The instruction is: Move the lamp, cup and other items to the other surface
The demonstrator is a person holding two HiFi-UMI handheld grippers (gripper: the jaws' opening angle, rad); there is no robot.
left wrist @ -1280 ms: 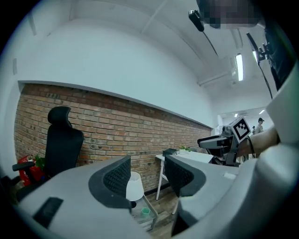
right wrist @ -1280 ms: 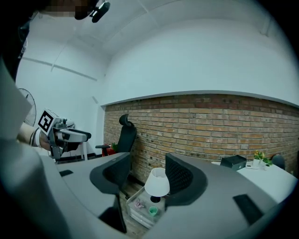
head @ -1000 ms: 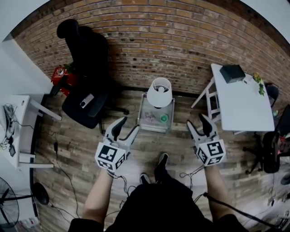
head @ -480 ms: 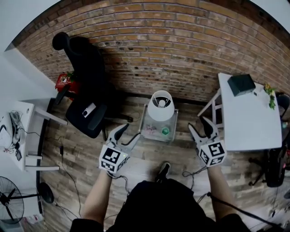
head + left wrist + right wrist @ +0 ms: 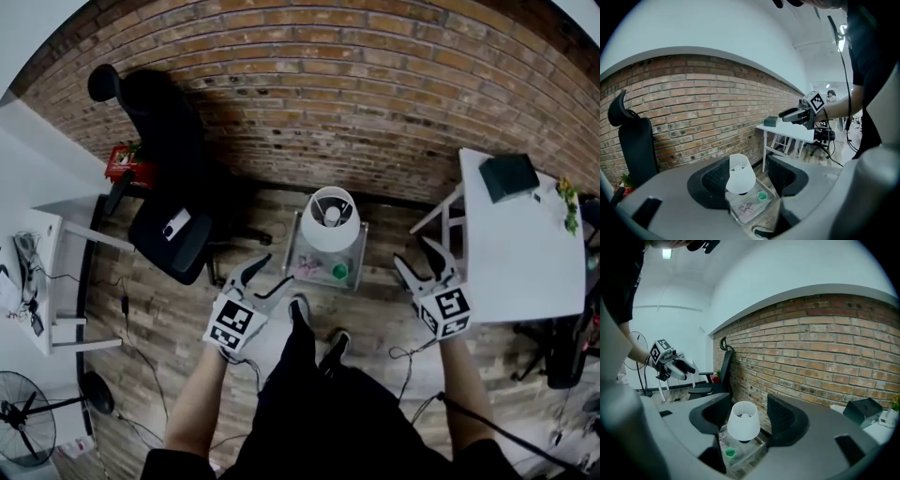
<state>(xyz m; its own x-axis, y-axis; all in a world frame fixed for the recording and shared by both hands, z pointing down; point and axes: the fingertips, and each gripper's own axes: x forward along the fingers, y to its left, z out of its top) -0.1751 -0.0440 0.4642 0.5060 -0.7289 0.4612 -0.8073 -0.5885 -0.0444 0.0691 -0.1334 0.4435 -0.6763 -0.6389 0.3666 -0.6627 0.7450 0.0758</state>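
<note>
A lamp (image 5: pixel 330 217) with a white shade stands on a small clear low table (image 5: pixel 293 251) against the brick wall. On that table also sit a green cup (image 5: pixel 340 271) and a pinkish item (image 5: pixel 307 267). My left gripper (image 5: pixel 273 271) hovers just short of the table's left front corner. Its jaws have just been opening, and nothing is between them. My right gripper (image 5: pixel 412 251) is open and empty to the right of the table. In the left gripper view the lamp (image 5: pixel 740 174) and cup (image 5: pixel 762 196) lie ahead between the jaws. The right gripper view also frames the lamp (image 5: pixel 744 421).
A white table (image 5: pixel 520 253) at the right carries a dark box (image 5: pixel 508 176). A black office chair (image 5: pixel 169 225) stands left of the low table, a white desk (image 5: pixel 47 281) further left, a fan (image 5: pixel 23 431) at the lower left. Cables lie on the wooden floor.
The person has stepped toward the low table, one shoe now ahead. Both grippers have moved forward and down toward it. The left jaws stand a little wider.
</note>
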